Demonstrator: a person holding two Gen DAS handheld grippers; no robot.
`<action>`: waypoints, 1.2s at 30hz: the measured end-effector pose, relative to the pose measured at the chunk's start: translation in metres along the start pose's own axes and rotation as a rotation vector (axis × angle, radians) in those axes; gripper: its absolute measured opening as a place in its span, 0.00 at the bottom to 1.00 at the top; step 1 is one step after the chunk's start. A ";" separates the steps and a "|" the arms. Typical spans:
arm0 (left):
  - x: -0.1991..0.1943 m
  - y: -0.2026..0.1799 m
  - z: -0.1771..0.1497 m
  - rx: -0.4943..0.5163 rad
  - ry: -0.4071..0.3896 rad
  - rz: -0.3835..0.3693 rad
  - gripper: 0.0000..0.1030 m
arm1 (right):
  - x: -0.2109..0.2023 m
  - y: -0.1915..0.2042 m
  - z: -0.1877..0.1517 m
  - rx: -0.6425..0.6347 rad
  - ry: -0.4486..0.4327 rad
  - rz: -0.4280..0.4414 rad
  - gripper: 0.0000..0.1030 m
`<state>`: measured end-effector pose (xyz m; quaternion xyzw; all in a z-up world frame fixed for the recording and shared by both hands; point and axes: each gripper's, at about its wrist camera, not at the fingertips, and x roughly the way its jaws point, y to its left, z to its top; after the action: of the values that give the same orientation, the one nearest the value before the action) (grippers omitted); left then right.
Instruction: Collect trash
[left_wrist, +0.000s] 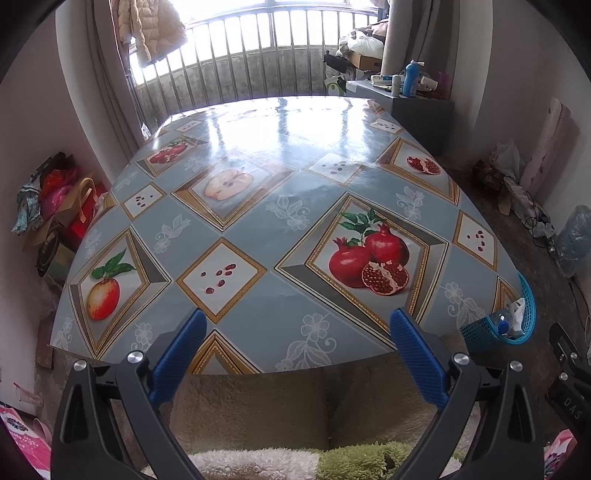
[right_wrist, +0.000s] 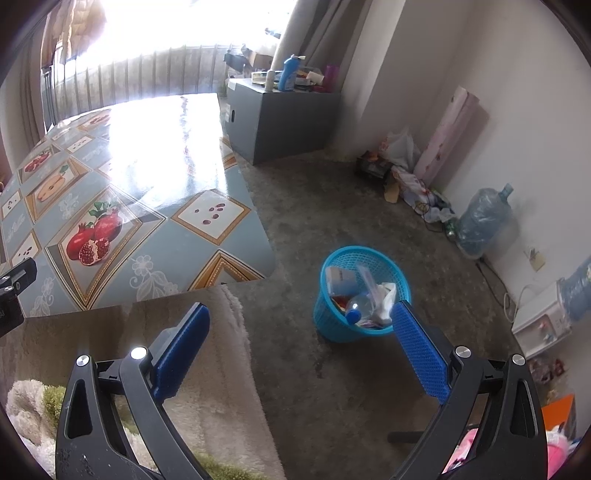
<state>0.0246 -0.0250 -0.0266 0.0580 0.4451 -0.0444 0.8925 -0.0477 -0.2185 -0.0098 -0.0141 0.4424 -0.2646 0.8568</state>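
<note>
A blue mesh trash basket stands on the floor right of the table. It holds a plastic bottle, crumpled paper and wrappers. It also shows in the left wrist view at the table's right corner. My right gripper is open and empty, above the floor in front of the basket. My left gripper is open and empty, over the table's near edge. The table has a blue fruit-print cloth and no trash on it.
A grey cabinet with bottles stands past the table. Large water jugs, bags and cables line the right wall. Bags are piled at the left wall. A fluffy blanket lies below the grippers.
</note>
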 end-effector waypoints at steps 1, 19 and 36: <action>0.000 0.000 0.000 0.000 0.000 0.000 0.95 | 0.000 0.000 0.000 0.001 0.001 0.001 0.92; 0.001 0.000 0.000 0.000 0.000 0.006 0.95 | 0.000 -0.003 0.003 0.011 -0.001 0.002 0.92; 0.000 0.003 0.002 -0.002 -0.004 0.013 0.95 | -0.001 0.001 0.003 0.010 -0.004 0.003 0.92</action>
<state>0.0264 -0.0227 -0.0253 0.0600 0.4430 -0.0384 0.8937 -0.0456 -0.2180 -0.0073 -0.0097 0.4396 -0.2652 0.8581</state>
